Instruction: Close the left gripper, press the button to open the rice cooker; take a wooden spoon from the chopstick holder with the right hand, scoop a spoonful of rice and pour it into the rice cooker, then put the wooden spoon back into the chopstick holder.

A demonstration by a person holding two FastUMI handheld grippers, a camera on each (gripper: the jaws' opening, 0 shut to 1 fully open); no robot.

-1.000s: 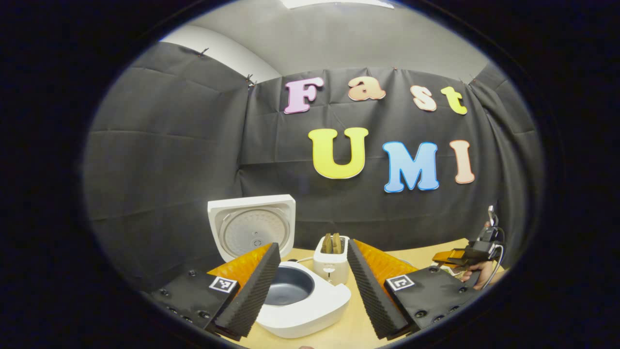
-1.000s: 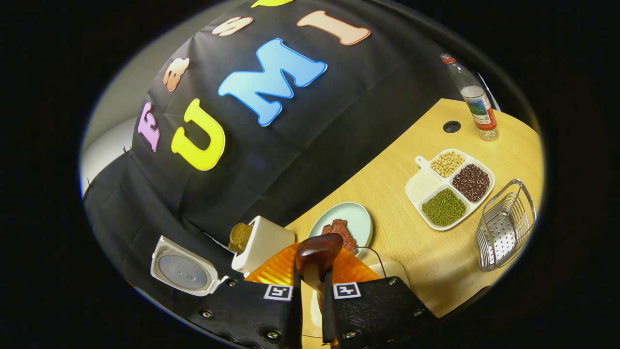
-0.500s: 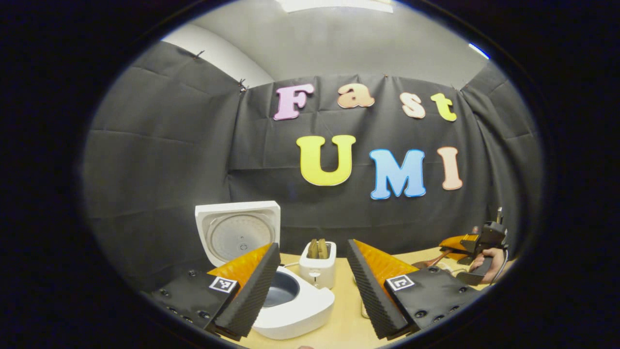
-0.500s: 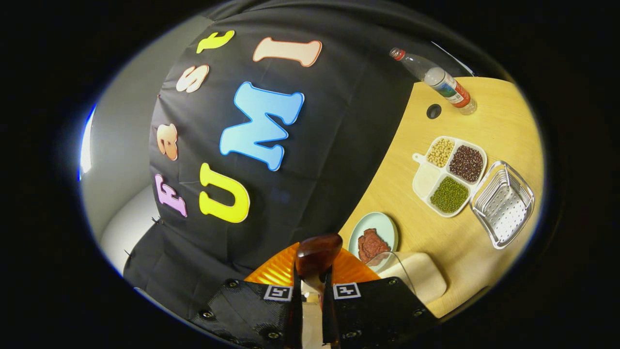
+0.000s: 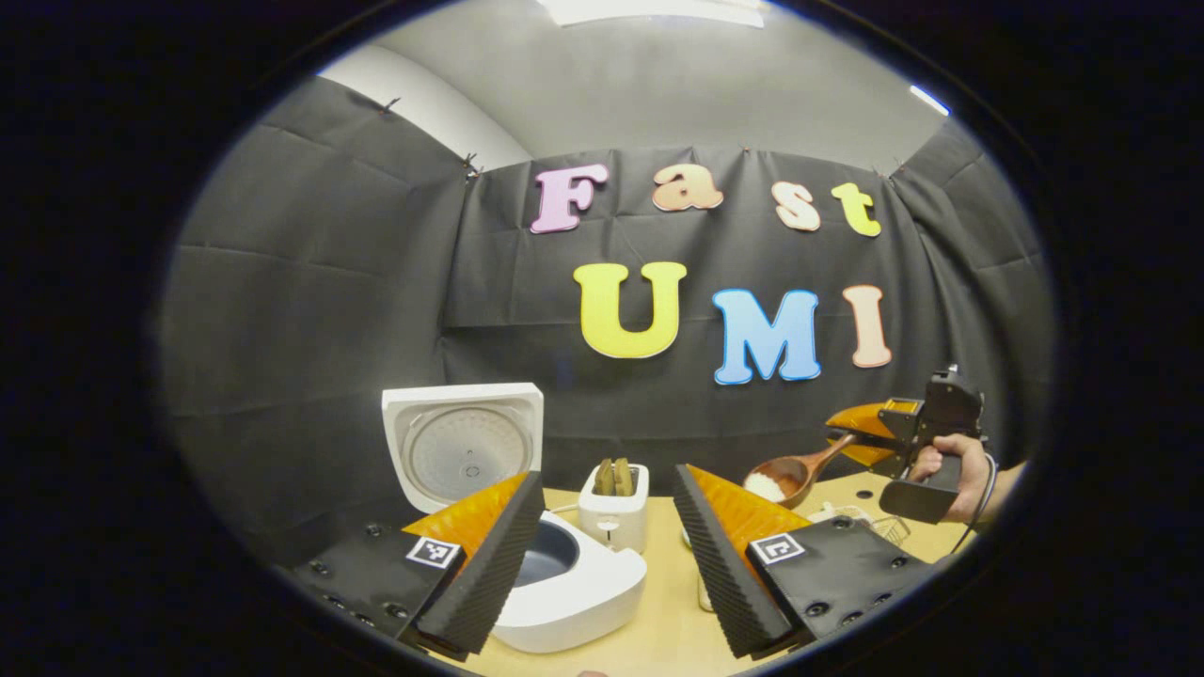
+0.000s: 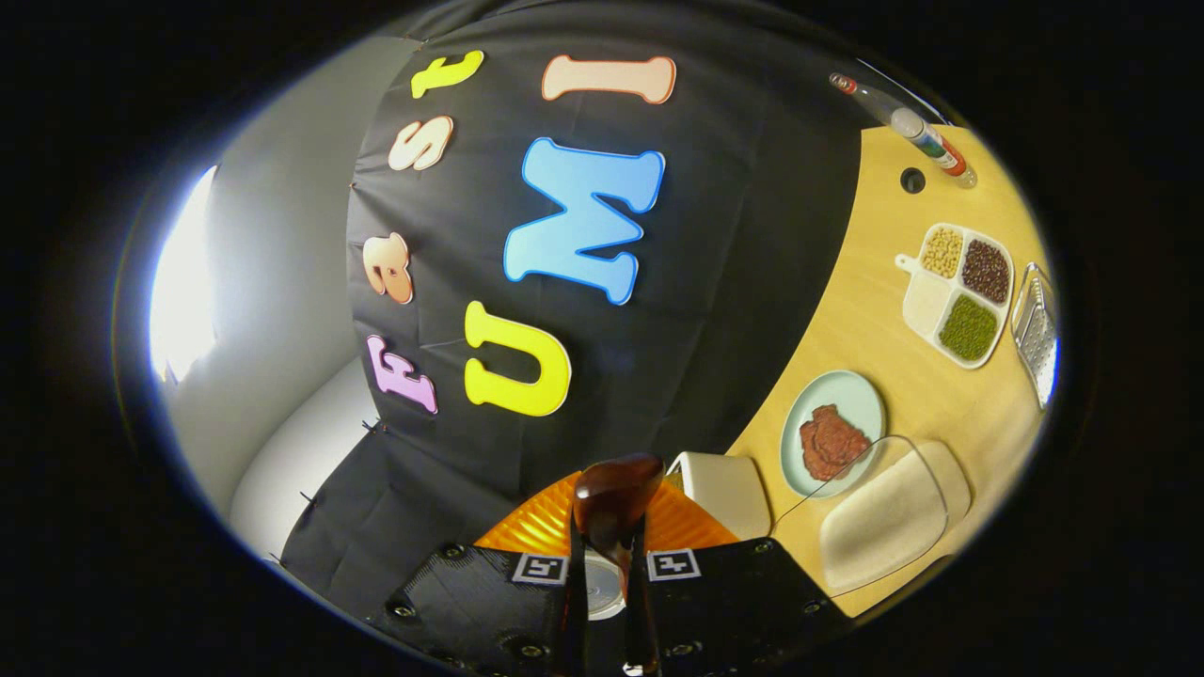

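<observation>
A: Biggest first. Where's the rice cooker point(image 5: 555, 583)?

B: On the table point(image 5: 673, 621), lid point(image 5: 464, 449) swung up and standing upright, pot exposed. It sits low between the fingers of the left gripper point(image 5: 609, 555) in the left gripper view.

A: Left gripper state?

B: Fingers spread wide, nothing between them.

A: Right gripper?

B: The right gripper point(image 6: 607, 574) is clamped on the handle of the wooden spoon point(image 6: 616, 494); both fingers press on it in the right gripper view. In the left gripper view it is held in a hand point(image 5: 950, 470) at far right, raised off the table.

A: Spoon load?

B: Bowl of the spoon carries white rice point(image 5: 764, 485). It hangs in the air to the right of the toaster point(image 5: 613, 503), well apart from the cooker.

A: Other items?

B: Right gripper view: plate point(image 6: 861, 400) with a reddish lump, divided tray point(image 6: 959, 291) of beans and grains, wire rack point(image 6: 1033, 324) just beside it, bottle point(image 6: 917, 136) at the far edge.
</observation>
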